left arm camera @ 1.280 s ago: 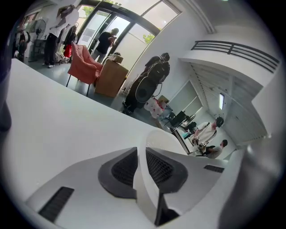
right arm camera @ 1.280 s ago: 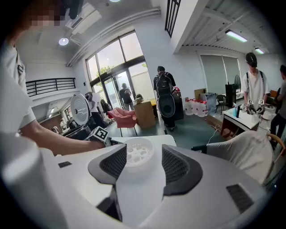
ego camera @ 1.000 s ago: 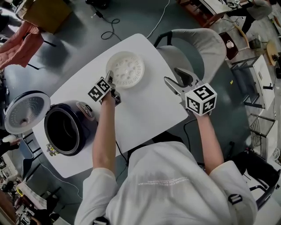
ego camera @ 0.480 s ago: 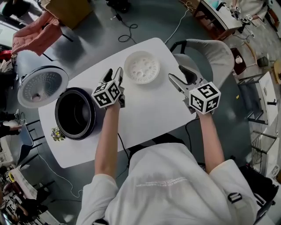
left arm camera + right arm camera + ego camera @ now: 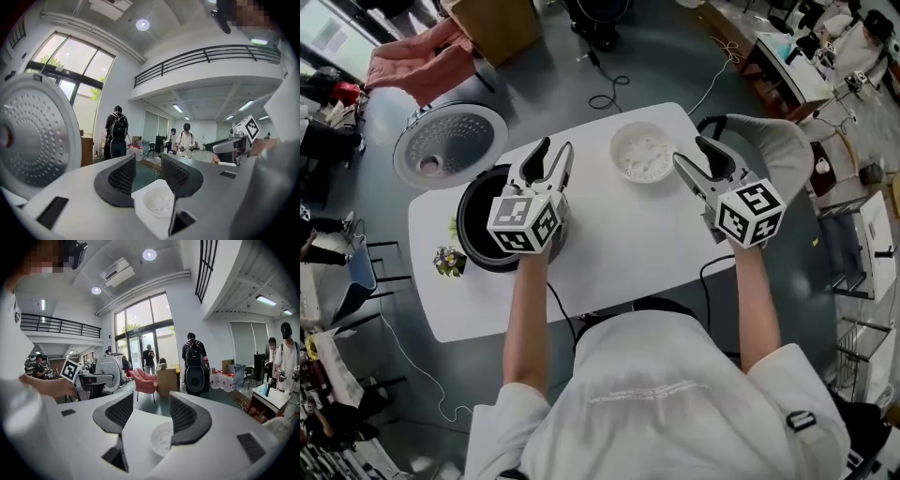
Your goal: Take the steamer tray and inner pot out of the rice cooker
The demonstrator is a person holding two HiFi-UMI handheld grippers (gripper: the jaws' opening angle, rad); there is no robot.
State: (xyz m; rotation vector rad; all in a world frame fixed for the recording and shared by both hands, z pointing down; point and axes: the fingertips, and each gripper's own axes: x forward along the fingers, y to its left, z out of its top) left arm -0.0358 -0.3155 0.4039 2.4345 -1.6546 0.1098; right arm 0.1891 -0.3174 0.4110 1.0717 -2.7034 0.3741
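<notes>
The inner pot [image 5: 478, 211] is seated in the rice cooker [image 5: 467, 251], desk [image 5: 619, 225] left. The left hand-held gripper [image 5: 551, 156] is held empty, its jaws lately narrowed, part open. The steamer tray [image 5: 643, 155] is laid beyond. The right hand-held gripper [image 5: 694, 152] is held empty, open. The pot could be dropped if its rim is gripped shallowly.

Steamer tray [image 5: 643, 153]: white, round and shallow, with holes through its floor; lies flat on the far side of the bench [image 5: 609, 234], outside the cooker and well apart from it, to its right.
Rice cooker [image 5: 472, 251]: dark round body standing on the left part of the bench.
Lid [image 5: 448, 143]: swung fully open beyond the body's far-left side, silvery perforated inner face showing.
Inner pot [image 5: 480, 204]: dark, seated inside the cooker body; only its left arc shows.
</notes>
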